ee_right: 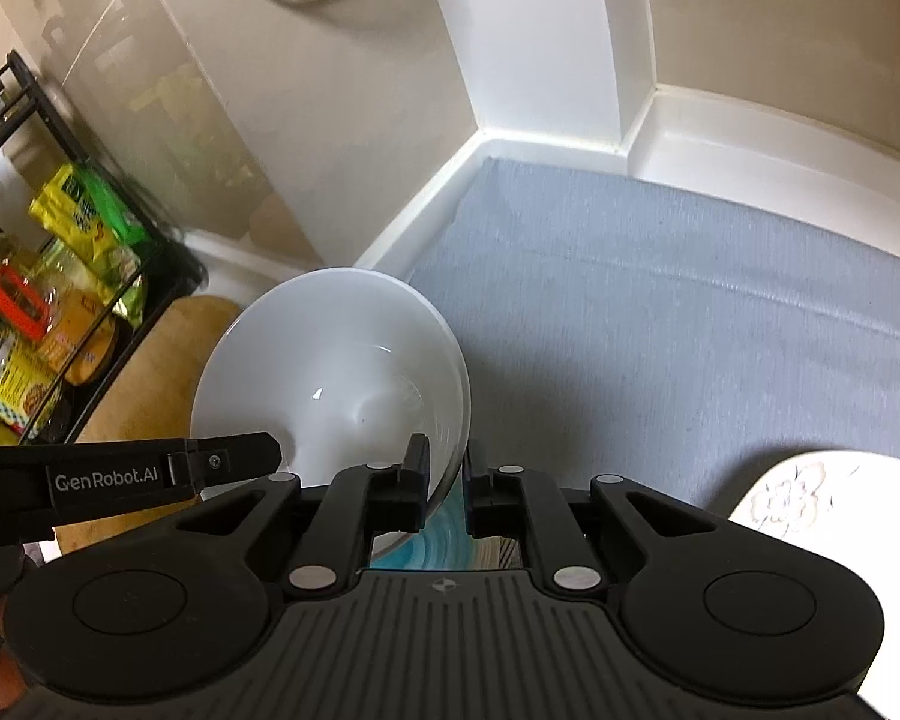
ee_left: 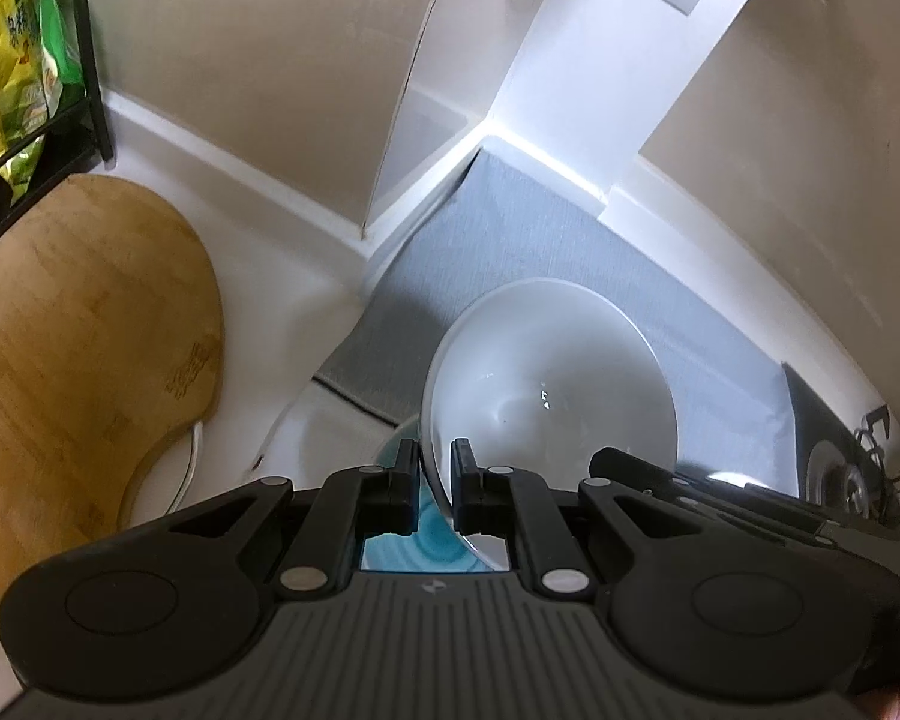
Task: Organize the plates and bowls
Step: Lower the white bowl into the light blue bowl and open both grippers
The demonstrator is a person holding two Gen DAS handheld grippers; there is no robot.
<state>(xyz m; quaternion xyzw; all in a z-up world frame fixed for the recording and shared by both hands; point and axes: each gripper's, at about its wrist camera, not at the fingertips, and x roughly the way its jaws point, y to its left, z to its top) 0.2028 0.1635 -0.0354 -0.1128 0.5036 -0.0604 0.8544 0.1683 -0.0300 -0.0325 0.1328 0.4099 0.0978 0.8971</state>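
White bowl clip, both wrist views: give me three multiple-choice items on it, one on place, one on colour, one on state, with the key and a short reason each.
1. Where does the wooden cutting board lie relative to the grey mat in the left wrist view?
A. To its left
B. On top of it
C. To its right

2. What colour is the patterned dish seen beneath the white bowl?
A. Red
B. Blue-green
C. Black

3. How is the white bowl held?
A. Resting free on the mat
B. By the left gripper alone
C. By both, left gripper and right gripper, each shut on its rim

Key: 1 A, the board lies on the white counter left of the mat. 2 B, teal swirls show between the fingers. 3 C, each wrist view shows the rim pinched between its fingers.
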